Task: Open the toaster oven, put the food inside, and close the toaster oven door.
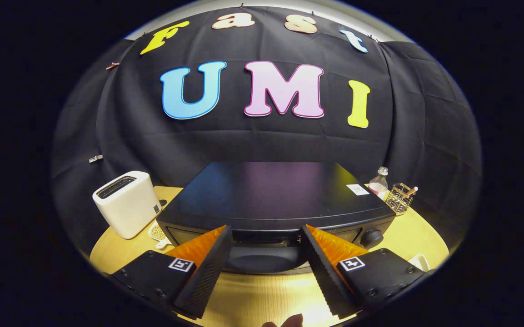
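Claw (266, 234) spread, empty, facing toaster oven (273, 200) on wooden table (262, 295); black cloth wall behind.

One toaster oven (275, 200), one white toaster (127, 204), one bottle (379, 182) and one wire basket (400, 197) are sitting on one table (262, 295).

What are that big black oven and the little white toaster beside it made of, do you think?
The toaster oven, just ahead of the open gripper, looks like black painted metal: its flat top gives a soft, satin reflection of colours. The toaster looks like matte off-white plastic, with rounded corners and no glare, though coated metal is possible.
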### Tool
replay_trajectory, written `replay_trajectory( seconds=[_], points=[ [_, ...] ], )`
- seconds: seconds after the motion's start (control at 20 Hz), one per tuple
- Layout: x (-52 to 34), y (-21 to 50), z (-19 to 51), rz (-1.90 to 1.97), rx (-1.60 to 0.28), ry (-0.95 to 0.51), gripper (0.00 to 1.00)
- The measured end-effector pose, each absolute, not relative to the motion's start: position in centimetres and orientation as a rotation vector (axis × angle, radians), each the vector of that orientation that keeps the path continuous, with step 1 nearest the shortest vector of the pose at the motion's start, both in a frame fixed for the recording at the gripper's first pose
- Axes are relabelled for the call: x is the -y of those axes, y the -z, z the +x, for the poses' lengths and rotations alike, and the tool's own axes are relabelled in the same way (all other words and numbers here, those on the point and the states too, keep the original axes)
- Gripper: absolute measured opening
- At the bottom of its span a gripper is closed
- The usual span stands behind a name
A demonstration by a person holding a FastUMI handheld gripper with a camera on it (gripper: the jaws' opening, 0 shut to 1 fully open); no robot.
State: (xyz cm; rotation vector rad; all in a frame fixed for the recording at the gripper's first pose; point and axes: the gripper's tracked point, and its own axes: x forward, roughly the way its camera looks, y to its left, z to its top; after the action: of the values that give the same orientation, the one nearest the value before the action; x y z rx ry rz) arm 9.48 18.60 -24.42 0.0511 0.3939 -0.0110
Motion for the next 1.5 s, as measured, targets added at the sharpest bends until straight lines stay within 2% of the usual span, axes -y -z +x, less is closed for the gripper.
replay_trajectory(
  seconds=[0.65, 1.5],
  points=[
    [-19.2, 27.4, 1.6, 0.088, -0.485, 0.002, 1.0],
    [-19.5, 34.2, -4.1, 0.039, -0.701, -0.014, 0.99]
  ],
)
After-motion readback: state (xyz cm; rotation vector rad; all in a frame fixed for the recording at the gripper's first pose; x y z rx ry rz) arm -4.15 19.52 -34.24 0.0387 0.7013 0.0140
